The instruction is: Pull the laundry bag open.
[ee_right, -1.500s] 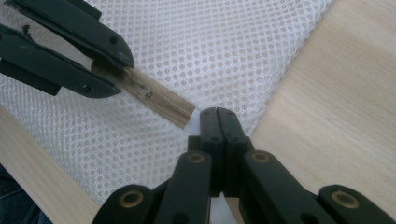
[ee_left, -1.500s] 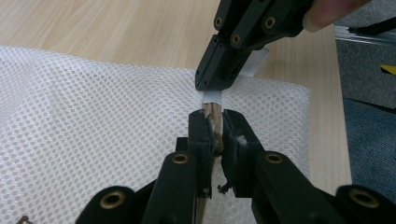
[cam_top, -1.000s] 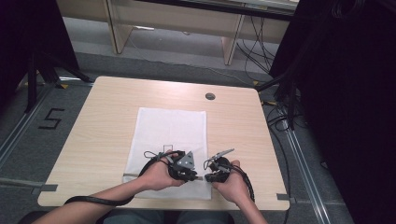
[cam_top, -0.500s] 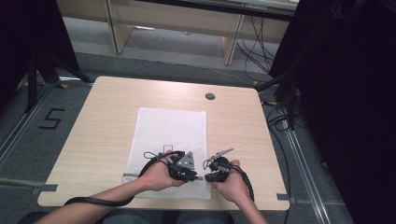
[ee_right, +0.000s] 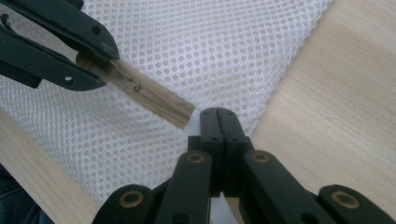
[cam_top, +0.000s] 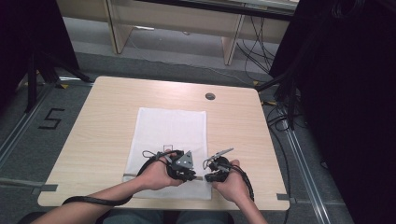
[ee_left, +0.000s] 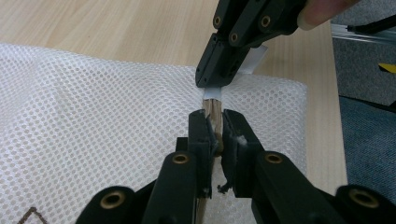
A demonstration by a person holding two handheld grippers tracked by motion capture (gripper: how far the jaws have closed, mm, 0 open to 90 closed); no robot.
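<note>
While the white mesh bag lies flat near the middle of the bench's near edge, both claws meet at its near end. The left claw is clamped on the tan zipper strip there. The right claw is pressed together just beside the strip's end, pinching a white tab at the bag's corner.

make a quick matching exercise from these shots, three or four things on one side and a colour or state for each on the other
Things:
1. mesh bag
2. zipper
3. right gripper
4. table

Colour or state:
a. pale wood
b. shut, at the bag's corner
c. white, lying flat
d. tan, clamped by the left gripper

Pairs: 1-c, 2-d, 3-b, 4-a
</note>
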